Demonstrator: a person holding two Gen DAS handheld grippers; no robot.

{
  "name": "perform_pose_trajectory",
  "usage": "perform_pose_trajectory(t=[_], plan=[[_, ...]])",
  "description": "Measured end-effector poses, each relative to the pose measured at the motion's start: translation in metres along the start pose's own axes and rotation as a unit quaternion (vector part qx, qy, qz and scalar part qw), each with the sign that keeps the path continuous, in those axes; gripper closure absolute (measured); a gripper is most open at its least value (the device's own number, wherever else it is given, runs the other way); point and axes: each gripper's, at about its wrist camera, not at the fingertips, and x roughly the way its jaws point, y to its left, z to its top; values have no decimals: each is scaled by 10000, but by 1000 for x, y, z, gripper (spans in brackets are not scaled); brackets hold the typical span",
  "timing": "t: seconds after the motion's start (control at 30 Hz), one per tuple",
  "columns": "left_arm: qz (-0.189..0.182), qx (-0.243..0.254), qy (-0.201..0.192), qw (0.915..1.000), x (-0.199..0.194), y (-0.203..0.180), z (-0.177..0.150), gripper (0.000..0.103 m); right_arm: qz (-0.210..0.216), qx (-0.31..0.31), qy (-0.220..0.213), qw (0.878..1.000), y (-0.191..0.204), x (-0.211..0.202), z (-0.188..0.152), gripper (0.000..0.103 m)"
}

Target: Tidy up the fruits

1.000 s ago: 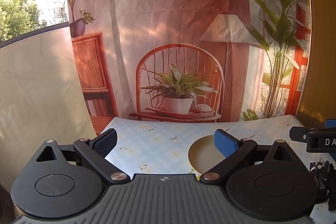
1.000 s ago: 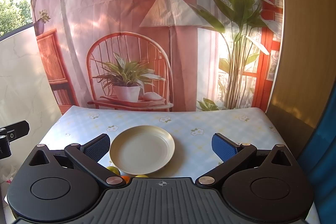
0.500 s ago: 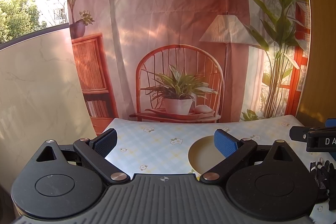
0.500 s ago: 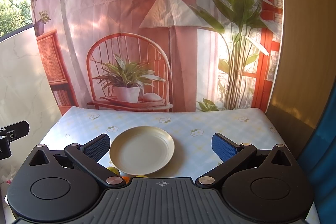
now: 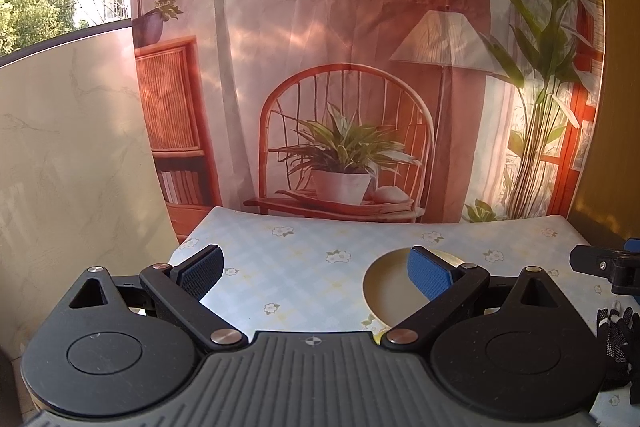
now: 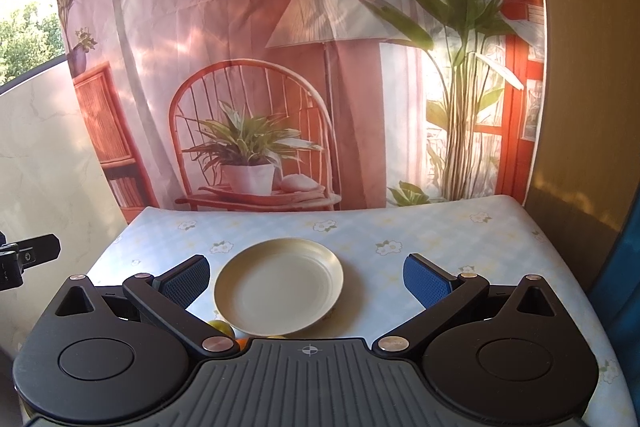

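A pale round plate (image 6: 279,293) lies empty on the flowered tablecloth (image 6: 400,227), between my right gripper's fingers. My right gripper (image 6: 306,281) is open and empty, held above the table's near side. Small yellow fruit (image 6: 221,327) and an orange one (image 6: 241,341) peek out just behind the plate's near rim, mostly hidden by the gripper body. In the left wrist view the plate (image 5: 390,291) shows partly behind the right finger. My left gripper (image 5: 314,273) is open and empty, to the left of the plate.
A printed backdrop (image 6: 256,67) hangs at the table's far edge. A marble-look panel (image 5: 72,167) stands on the left, a wooden panel (image 6: 580,107) on the right. A black glove (image 5: 618,335) lies at the right in the left wrist view.
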Motion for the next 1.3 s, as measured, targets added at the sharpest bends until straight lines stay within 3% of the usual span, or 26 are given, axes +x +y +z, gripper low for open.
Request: perform_pose_trajectory(t=[0.1,0.27,0.4,0.67,0.9,1.13,1.3], plan=[[64,13,31,10000,11,7,-4,3,-21,-18,-92,10000,-7,13,-9,0],[45,-381,35,9993,22,25,-12,3,205,115,-262,9994,-18,33,-27,0],[226,-253,7,9994,34,29,-17,3,144,132,-265,9995,-21,51,-41,0],[150,-87,248,9995,55,27,-37,4,131,-23,-531,9985,-16,68,-73,0],[-14,-178,686,9975,69,24,-59,4,306,-334,-266,9986,-6,73,-91,0],[-252,29,828,9962,75,16,-78,6,411,-326,232,9983,-6,78,-113,0],[-415,-2,859,9954,78,15,-80,7,424,-513,350,9972,-5,80,-117,0]])
